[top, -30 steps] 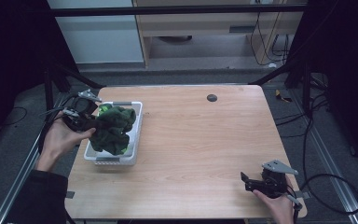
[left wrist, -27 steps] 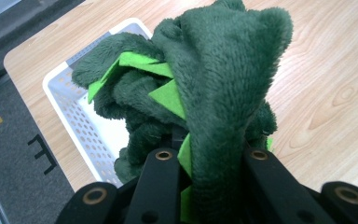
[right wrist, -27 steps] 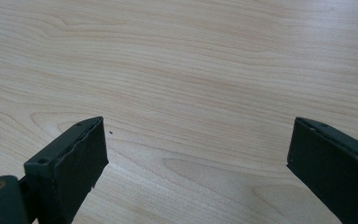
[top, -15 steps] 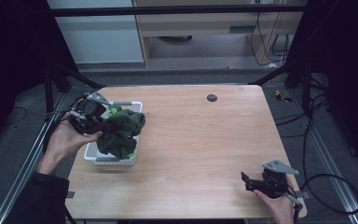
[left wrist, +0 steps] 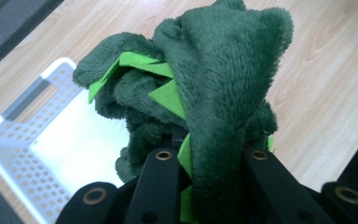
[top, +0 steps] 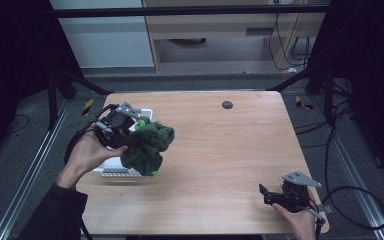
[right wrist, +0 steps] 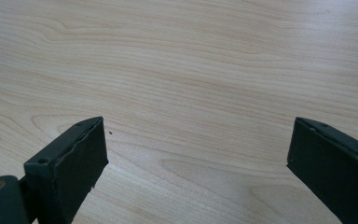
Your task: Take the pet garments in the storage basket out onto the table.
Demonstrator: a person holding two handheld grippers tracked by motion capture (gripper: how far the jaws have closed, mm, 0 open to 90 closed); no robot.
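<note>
A dark green plush toy [top: 149,147] with bright green felt spikes hangs in the air over the right edge of a white perforated basket [top: 111,166] at the table's left. My left gripper [top: 130,141] is shut on the plush toy [left wrist: 214,93], whose fabric is pinched between the black jaws, with the white basket [left wrist: 23,140] below and to the left. My right gripper [top: 266,195] rests low at the table's front right corner, open, its jaws wide apart over bare wood with nothing between the fingertips [right wrist: 81,158].
A small dark round disc [top: 227,105] lies on the light wooden table [top: 220,150] near its far edge. Black frame posts stand at both sides, and cables trail on the floor to the right.
The left gripper has lifted the plush toy up out of the basket and carried it to the right, toward the table's middle. The right gripper has stayed in place.
</note>
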